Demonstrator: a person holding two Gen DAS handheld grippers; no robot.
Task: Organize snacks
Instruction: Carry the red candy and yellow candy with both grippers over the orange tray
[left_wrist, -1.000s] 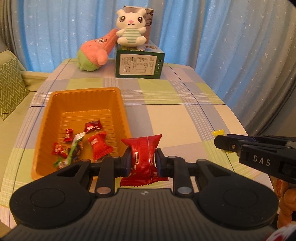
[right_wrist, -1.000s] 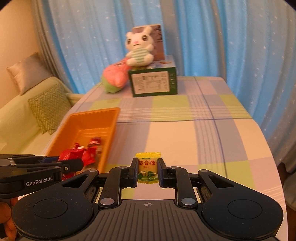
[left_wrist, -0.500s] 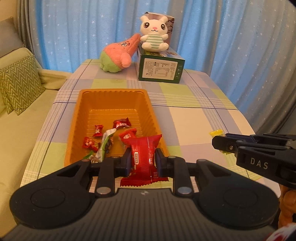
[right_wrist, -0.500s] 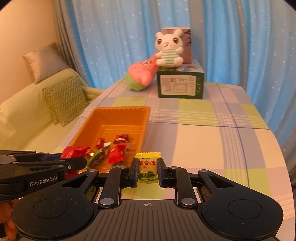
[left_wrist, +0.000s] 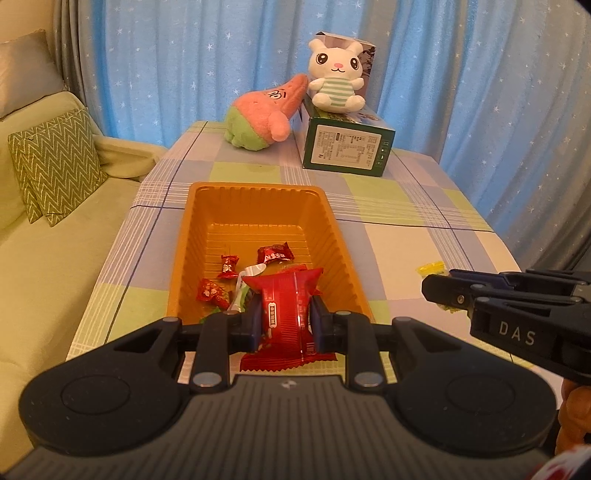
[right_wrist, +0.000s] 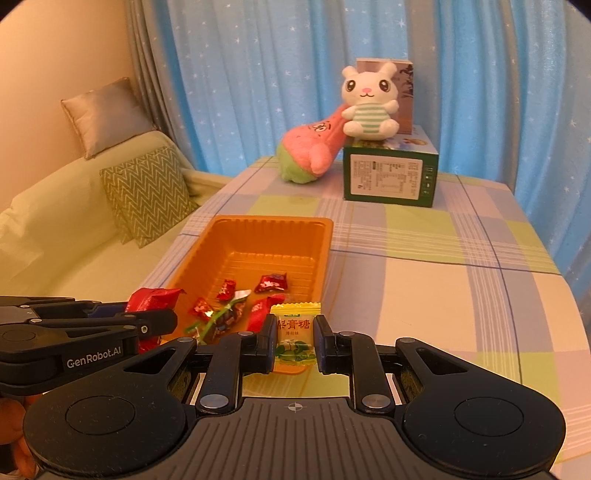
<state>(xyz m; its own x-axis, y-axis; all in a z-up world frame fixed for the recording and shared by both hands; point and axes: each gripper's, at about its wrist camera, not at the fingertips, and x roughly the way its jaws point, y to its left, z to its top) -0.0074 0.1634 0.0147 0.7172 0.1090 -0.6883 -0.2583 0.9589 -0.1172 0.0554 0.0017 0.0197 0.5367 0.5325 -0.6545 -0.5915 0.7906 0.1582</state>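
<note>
An orange tray (left_wrist: 258, 195) (right_wrist: 273, 229) lies on the checked tablecloth and holds several small wrapped candies (left_wrist: 275, 253) (right_wrist: 272, 282). My left gripper (left_wrist: 284, 321) is shut on a red snack packet (left_wrist: 286, 302), held above the tray's near end. My right gripper (right_wrist: 293, 338) is shut on a yellow candy packet (right_wrist: 295, 332), over the tray's near right corner. The right gripper (left_wrist: 443, 290) shows in the left wrist view at the right, with the yellow packet (left_wrist: 430, 267) at its tip. The left gripper (right_wrist: 162, 319) shows in the right wrist view at the left, holding the red packet (right_wrist: 155, 297).
At the table's far end stand a green box (left_wrist: 347, 149) (right_wrist: 389, 177), a white rabbit plush (left_wrist: 336, 83) on top of it, and a pink plush (left_wrist: 267, 110) beside it. A sofa with zigzag cushions (left_wrist: 55, 162) runs along the left. Blue curtains hang behind.
Both grippers have moved left across the table, each still holding its packet. The tray now lies straight ahead of the left gripper and under the right gripper's tip.
</note>
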